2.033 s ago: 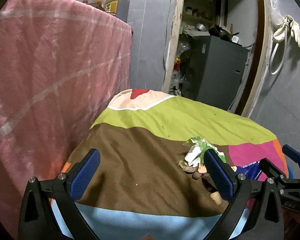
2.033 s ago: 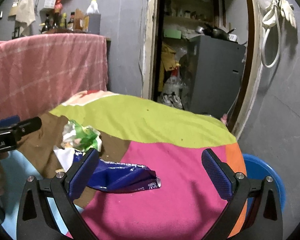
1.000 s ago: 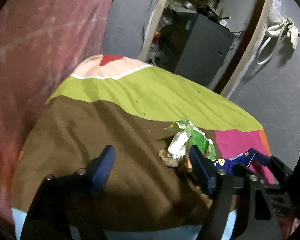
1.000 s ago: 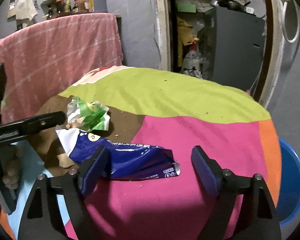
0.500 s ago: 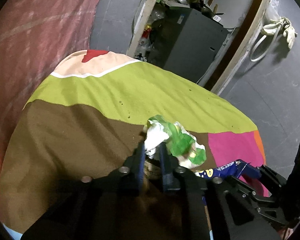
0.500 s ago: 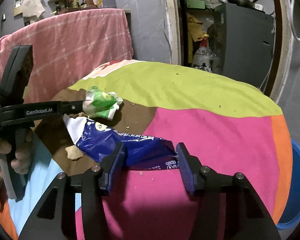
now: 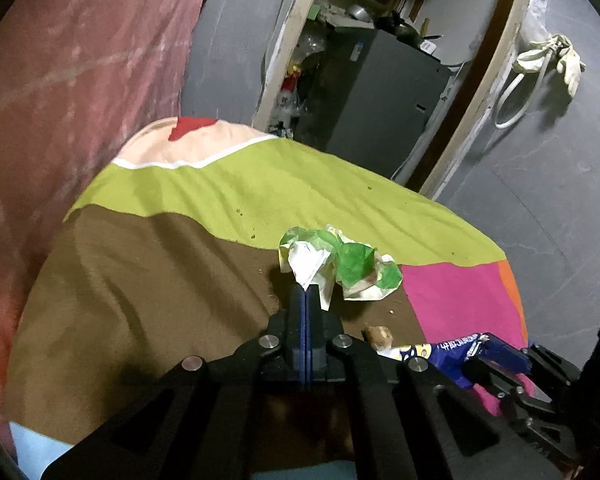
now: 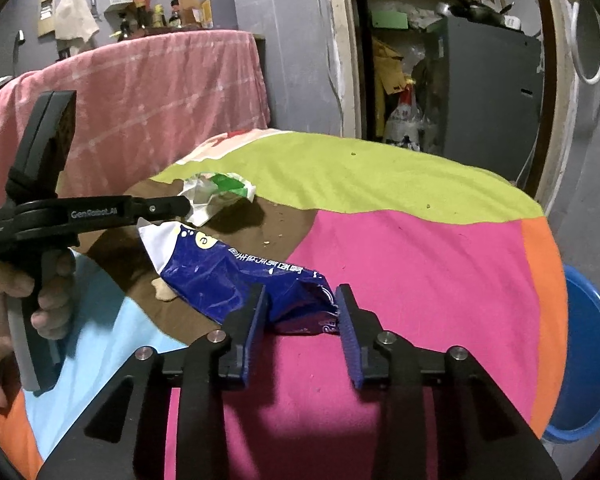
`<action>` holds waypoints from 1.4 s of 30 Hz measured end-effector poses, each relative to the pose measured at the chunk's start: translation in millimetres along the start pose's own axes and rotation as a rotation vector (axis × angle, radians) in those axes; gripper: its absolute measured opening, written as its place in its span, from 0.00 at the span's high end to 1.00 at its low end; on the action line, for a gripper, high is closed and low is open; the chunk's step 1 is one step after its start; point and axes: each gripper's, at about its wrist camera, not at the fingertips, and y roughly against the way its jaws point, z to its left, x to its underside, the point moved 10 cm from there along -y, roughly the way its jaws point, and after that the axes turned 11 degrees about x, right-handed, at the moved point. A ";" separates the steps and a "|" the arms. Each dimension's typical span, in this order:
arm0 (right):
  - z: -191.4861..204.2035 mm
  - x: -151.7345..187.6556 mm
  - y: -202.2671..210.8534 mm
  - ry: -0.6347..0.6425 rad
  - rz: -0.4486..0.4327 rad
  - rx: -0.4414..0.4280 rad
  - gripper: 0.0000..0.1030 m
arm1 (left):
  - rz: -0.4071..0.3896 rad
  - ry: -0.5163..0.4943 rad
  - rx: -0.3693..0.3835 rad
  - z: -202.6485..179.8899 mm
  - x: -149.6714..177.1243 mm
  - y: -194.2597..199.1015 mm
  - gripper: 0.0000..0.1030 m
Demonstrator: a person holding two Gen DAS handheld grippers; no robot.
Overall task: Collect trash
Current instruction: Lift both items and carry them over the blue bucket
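Observation:
A crumpled green-and-white wrapper (image 7: pixel 336 264) lies on the colourful tablecloth (image 7: pixel 180 280). My left gripper (image 7: pixel 306 294) is shut on its white near edge; this also shows in the right wrist view, where the left gripper (image 8: pixel 182 204) pinches the wrapper (image 8: pixel 216 190). A blue snack bag (image 8: pixel 236 276) lies on the cloth. My right gripper (image 8: pixel 300 316) is partly open, its fingers on either side of the bag's near end. The bag also shows in the left wrist view (image 7: pixel 448 354).
A blue basin (image 8: pixel 584 356) stands on the floor past the table's right edge. A food scrap (image 8: pixel 165 291) and crumbs lie on the brown patch of the cloth. A pink cloth-covered piece (image 8: pixel 140 92) stands behind the table. A doorway with a grey cabinet (image 7: pixel 380 92) is beyond.
My left gripper closed from wide open onto the green-and-white wrapper. My right gripper moved forward to the blue bag and its fingers narrowed around the bag's end.

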 end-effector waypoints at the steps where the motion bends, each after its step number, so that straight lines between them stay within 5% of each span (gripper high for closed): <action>1: -0.2 -0.9 5.4 0.001 -0.018 0.004 0.73 | -0.008 -0.007 -0.005 -2.3 -0.2 1.9 1.00; 18: -60.7 -37.5 110.2 -0.146 -0.349 0.166 0.76 | -0.236 -0.112 -0.039 -69.7 -18.6 50.4 1.00; 33: -144.6 -87.1 210.5 -0.222 -0.636 0.400 0.76 | -0.458 -0.248 0.068 -208.5 -53.8 64.7 1.00; 42: -208.1 -79.5 240.3 -0.256 -0.690 0.528 0.75 | -0.527 -0.322 0.119 -284.7 -54.2 45.2 1.00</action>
